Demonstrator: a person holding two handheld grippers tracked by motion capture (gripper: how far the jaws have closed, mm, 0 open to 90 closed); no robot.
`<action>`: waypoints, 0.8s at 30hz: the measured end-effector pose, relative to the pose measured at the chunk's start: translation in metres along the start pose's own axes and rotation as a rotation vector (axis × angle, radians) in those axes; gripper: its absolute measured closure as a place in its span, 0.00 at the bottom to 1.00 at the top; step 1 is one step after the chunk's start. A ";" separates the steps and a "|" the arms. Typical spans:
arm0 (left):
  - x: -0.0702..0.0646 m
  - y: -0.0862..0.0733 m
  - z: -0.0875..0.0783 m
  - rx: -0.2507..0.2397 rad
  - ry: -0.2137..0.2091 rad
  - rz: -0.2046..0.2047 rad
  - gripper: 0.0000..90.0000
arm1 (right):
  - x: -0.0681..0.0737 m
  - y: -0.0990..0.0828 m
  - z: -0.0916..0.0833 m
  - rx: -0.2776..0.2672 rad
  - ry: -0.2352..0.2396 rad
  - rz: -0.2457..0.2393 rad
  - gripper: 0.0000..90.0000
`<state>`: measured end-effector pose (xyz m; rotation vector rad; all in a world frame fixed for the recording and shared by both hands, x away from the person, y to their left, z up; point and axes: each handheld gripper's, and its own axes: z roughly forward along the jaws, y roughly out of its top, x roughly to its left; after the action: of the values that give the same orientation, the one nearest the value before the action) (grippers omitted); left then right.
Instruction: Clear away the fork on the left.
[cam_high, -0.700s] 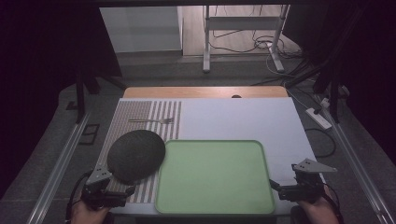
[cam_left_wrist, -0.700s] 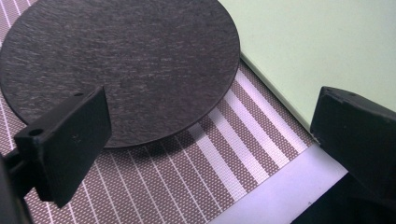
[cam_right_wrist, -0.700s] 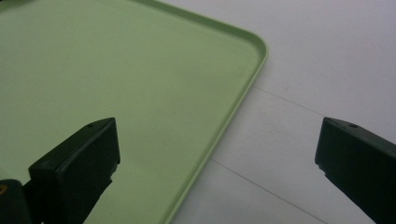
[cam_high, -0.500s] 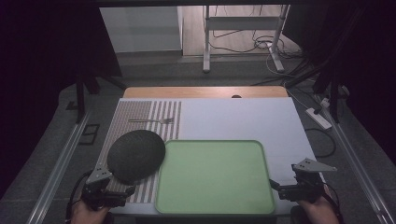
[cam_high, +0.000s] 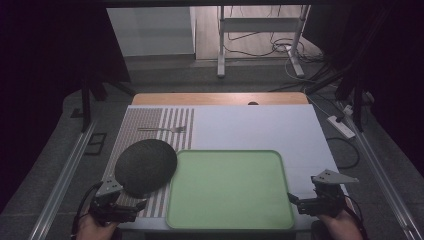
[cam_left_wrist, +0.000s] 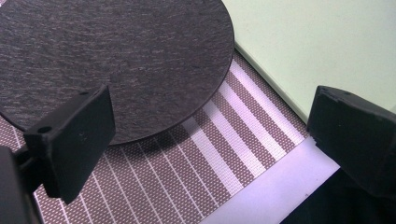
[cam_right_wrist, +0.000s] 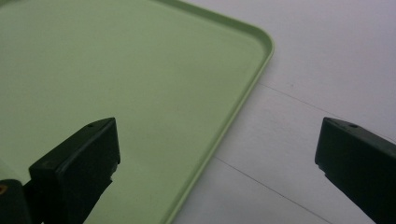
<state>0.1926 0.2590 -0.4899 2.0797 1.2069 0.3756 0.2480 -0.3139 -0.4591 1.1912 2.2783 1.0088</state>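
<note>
My left tongs sit at about seven o'clock on the bench, jaws spread wide with nothing between them, pointing at the near edge of the dark round plate. That plate lies flat at roughly eight o'clock, mostly on the striped placemat, with its right edge touching or just overlapping the rim of the green tray; I cannot tell which. In the left gripper view the plate looks like slate: charcoal grey, a fine matte grain, a thin clean rim, lying low on the placemat. I judge it stiff, fairly heavy for its thinness, and brittle at the edge, so a knock against the tray could chip it. The rough face should give the pads good bite. Since it lies flat, I would take it at the near rim, one jaw over and one slid under, and keep it level.

A fork lies on the placemat at about ten o'clock, well apart from the plate.

The tray fills the near middle, pale green, smooth, with a raised rounded lip.

My right tongs hover at about five o'clock, also released, jaws straddling the tray's right rim without touching it.
</note>
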 end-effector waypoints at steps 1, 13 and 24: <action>0.000 0.000 0.000 -0.001 -0.001 -0.003 0.02 | 0.000 0.000 0.000 0.001 0.000 0.000 0.00; 0.003 0.003 0.003 0.025 -0.049 -0.005 0.00 | 0.001 0.000 0.001 0.014 0.002 -0.007 0.00; 0.007 0.009 0.006 0.004 -0.075 -0.007 0.00 | 0.001 0.001 0.002 0.020 0.001 -0.013 0.00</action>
<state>0.2054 0.2594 -0.4891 2.0741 1.1708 0.2895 0.2488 -0.3119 -0.4599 1.1825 2.2996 0.9845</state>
